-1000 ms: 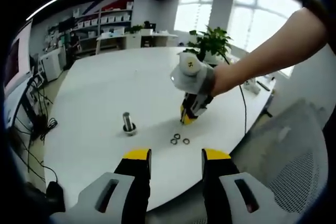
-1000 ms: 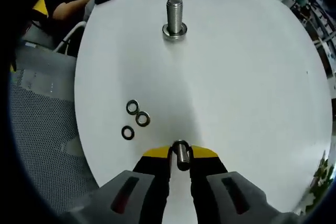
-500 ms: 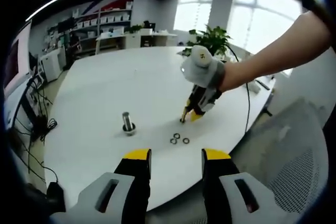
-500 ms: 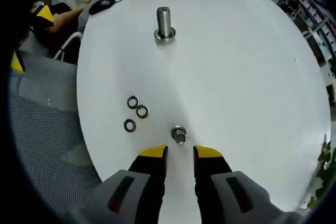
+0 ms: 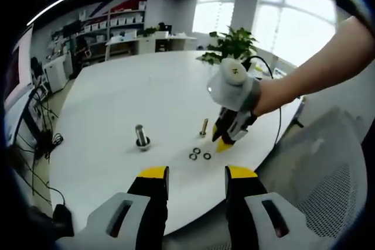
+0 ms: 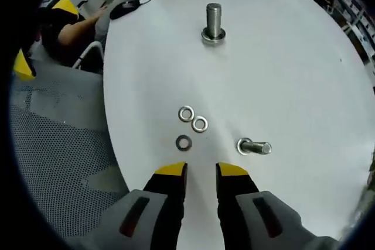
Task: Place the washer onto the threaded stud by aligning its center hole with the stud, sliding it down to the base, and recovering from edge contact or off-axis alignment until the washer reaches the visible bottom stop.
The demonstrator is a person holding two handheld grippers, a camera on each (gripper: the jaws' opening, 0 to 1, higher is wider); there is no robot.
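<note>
A threaded stud [image 5: 140, 136] [image 6: 213, 23] stands upright on the white table [image 5: 117, 98], with a wider ring at its base. Three loose washers [image 5: 198, 154] lie flat near the table's front edge; in the right gripper view they are the pair [image 6: 193, 119] and a single one [image 6: 183, 142]. A smaller bolt [image 5: 204, 127] [image 6: 254, 146] stands on its head just beyond them. My right gripper [image 6: 201, 171] [image 5: 225, 143] hovers open above the washers, nothing between its fingers. My left gripper [image 5: 197, 174] is open and held back off the table's edge.
A grey mesh chair [image 6: 53, 144] [image 5: 334, 185] sits beside the table's near edge. A person [image 6: 64, 24] sits at the far left of the right gripper view. A potted plant [image 5: 234, 45] and cables are at the table's far side.
My right gripper released the small bolt, left it standing on the table, and drew back toward the washers. The left gripper has stayed put.
</note>
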